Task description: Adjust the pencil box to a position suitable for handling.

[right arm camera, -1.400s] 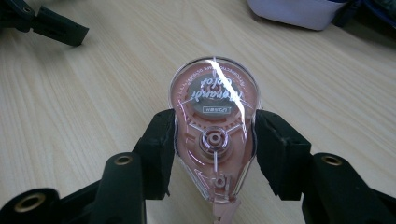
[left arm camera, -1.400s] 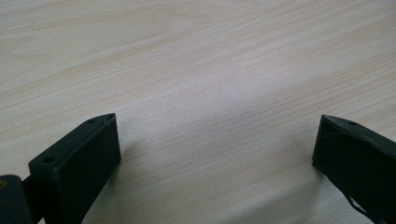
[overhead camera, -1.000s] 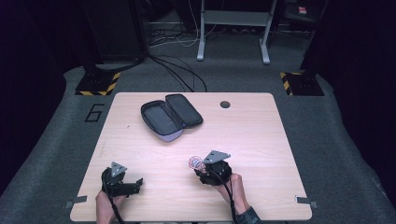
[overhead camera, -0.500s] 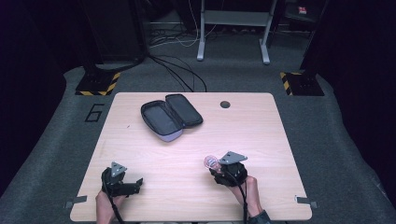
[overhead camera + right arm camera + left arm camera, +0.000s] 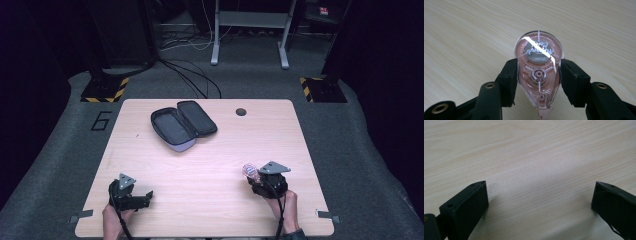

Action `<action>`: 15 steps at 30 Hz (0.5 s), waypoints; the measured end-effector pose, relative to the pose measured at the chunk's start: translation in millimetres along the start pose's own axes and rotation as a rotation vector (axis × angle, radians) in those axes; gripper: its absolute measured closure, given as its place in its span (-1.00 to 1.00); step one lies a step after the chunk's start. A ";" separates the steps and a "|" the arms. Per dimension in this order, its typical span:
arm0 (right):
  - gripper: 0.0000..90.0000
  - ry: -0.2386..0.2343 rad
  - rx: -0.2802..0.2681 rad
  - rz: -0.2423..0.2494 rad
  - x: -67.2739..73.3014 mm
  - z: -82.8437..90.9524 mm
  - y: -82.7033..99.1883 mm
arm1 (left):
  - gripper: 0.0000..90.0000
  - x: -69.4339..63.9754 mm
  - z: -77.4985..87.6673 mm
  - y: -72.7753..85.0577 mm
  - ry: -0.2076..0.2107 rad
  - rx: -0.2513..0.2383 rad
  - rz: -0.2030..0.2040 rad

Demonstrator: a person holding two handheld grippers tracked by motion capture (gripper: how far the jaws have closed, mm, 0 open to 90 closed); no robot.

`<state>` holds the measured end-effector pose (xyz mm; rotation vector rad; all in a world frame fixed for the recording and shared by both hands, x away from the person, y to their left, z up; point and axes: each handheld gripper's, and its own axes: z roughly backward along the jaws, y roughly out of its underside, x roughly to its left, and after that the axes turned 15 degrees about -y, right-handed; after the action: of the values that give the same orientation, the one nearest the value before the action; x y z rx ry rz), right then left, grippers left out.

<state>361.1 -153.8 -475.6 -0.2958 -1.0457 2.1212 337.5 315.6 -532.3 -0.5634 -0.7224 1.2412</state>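
The right gripper (image 5: 256, 177) sits near the front right of the worktop (image 5: 210, 160), its jaws clamped on a pink, see-through correction tape dispenser (image 5: 538, 70). In the right gripper view the two black pads press the dispenser's flat sides from left and right, the rounded end with its grey inner wheel and mirrored lettering pointing away from the camera, the narrow end tucked down between the jaws. From the high view the dispenser (image 5: 249, 171) shows as a small pink disc at the gripper's tip, over bare wood; whether it touches the surface cannot be told.

The left gripper (image 5: 142, 197) rests near the front left corner, well apart from the right one. Its jaws stand wide (the left gripper view has one black jaw at each lower corner) with nothing between them but pale wood grain.

Farther back, left of centre, an open dark zip case (image 5: 182, 125) lies flat with both halves spread, its grey lining upward. It is well apart from both grippers, and the stretch of worktop between it and the dispenser carries nothing. A small round dark hole (image 5: 241, 111) sits near the back edge, to the right of the case.

Beyond the worktop, on the grey floor, black cables (image 5: 195, 80) trail toward a white metal frame (image 5: 250, 30), and two black-and-yellow striped bases (image 5: 105, 90) stand at either side.
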 end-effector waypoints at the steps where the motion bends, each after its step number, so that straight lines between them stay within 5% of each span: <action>1: 0.10 0.001 0.005 -0.005 -4.3 2.0 2.7 | -0.98 0.0 0.0 0.0 0.000 0.000 0.000; 15: 0.10 0.101 0.024 -0.151 -58.1 13.7 38.1 | -0.98 0.0 0.0 0.0 0.000 0.000 0.000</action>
<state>375.3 -217.9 -502.2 -0.3001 -0.9528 1.9619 337.5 315.6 -532.3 -0.5632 -0.7224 1.2410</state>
